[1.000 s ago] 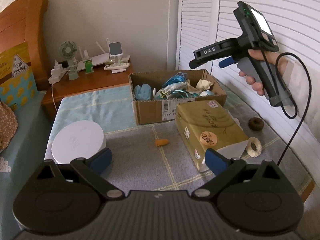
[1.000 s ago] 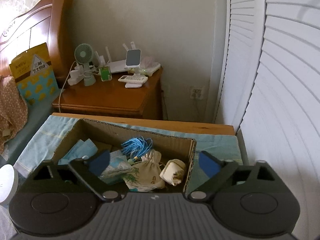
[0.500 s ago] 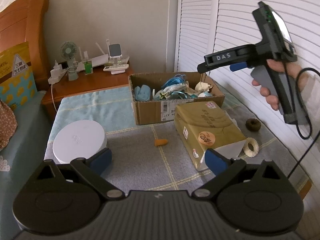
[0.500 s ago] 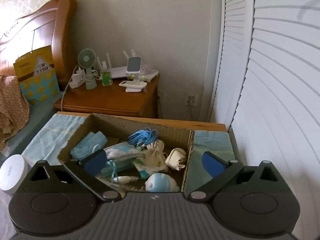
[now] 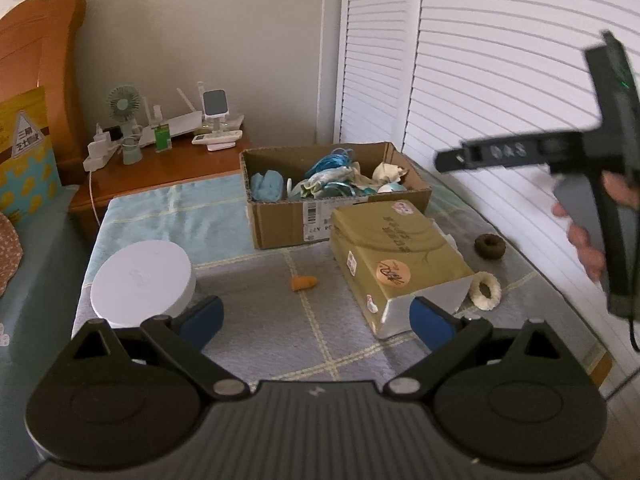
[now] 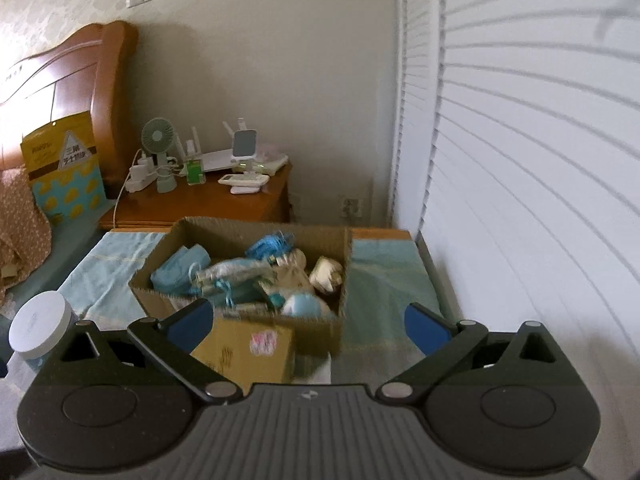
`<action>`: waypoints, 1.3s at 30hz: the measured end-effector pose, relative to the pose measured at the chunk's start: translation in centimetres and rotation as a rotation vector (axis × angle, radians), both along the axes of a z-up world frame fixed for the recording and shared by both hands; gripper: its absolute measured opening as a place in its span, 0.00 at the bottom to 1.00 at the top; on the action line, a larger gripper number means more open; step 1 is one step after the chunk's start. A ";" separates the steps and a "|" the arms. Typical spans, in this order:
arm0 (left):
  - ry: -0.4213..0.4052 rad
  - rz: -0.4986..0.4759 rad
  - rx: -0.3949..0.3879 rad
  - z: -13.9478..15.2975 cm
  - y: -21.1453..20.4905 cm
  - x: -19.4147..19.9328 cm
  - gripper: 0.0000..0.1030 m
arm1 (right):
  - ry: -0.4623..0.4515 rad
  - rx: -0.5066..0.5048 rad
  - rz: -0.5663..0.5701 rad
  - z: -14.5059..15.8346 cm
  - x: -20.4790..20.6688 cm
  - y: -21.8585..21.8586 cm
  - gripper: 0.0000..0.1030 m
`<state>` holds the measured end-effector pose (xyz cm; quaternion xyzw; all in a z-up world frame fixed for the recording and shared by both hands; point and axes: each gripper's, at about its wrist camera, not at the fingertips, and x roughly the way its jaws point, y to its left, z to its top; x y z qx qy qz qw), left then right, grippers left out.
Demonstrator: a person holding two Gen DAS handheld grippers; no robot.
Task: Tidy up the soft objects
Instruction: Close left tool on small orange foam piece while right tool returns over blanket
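Note:
An open cardboard box (image 5: 280,224) (image 6: 160,300) sits on the table, holding several soft items: blue cloth (image 5: 266,186), a blue cord bundle (image 6: 270,246), small pouches (image 6: 326,272). On the mat lie a brown ring (image 5: 490,245), a cream ring (image 5: 485,291) and a small orange piece (image 5: 304,283). My left gripper (image 5: 316,320) is open and empty, low over the near mat. My right gripper (image 6: 308,322) is open and empty, raised above the table at the right, its fingers pointing toward the box. A hand (image 5: 584,240) holds it.
A yellow-brown packet (image 5: 396,260) (image 6: 244,352) lies in front of the box. A white round lidded container (image 5: 140,280) (image 6: 38,326) stands at the left. Behind are a wooden nightstand (image 5: 160,176) with a fan and gadgets, and white louvered doors (image 5: 500,60) on the right.
My right gripper has pulled back and to the right, away from above the box; the box now sits farther off in its view. The left gripper has drawn back slightly.

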<state>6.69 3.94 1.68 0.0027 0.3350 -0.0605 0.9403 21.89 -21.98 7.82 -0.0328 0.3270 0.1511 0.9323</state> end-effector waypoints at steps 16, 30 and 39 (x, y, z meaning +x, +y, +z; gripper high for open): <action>0.054 0.027 0.007 -2.2 0.7 1.9 0.96 | 0.178 -0.175 -0.062 -7.7 -5.9 -3.1 1.00; 0.055 0.054 0.012 -3.7 0.0 4.3 0.68 | 0.211 -0.201 -0.001 -10.4 -5.5 -2.9 1.00; 0.076 0.053 0.018 -6.3 -1.0 7.5 0.39 | 0.219 -0.146 -0.014 -10.7 -5.3 -3.8 1.00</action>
